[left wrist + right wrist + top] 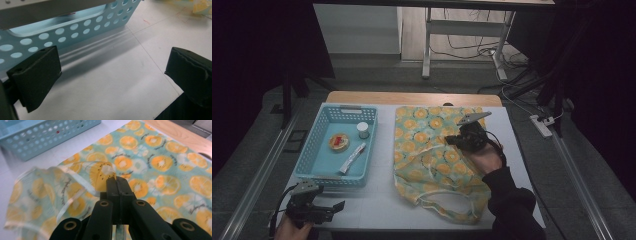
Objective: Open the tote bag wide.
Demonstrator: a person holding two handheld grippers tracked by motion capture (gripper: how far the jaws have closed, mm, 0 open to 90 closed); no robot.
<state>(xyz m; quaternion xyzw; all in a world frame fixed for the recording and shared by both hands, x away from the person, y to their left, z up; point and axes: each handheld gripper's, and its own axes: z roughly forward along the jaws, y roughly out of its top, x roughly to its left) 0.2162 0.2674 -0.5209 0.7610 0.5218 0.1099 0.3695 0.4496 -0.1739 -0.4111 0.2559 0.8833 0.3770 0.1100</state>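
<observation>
The right tongs (117,180) were clamped on a fold of the fruit-print bag (432,150), which lay flat on the bench (382,200) right of the blue basket (324,172), while the left tongs (332,207) stood spread and empty, well apart at the near left.

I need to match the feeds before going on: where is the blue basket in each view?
High view: blue basket left of centre on the table, beside the fruit-print bag.
Left gripper view: its holed wall across the upper left.
Right gripper view: top left corner.
Shared landmark: the bag.
</observation>
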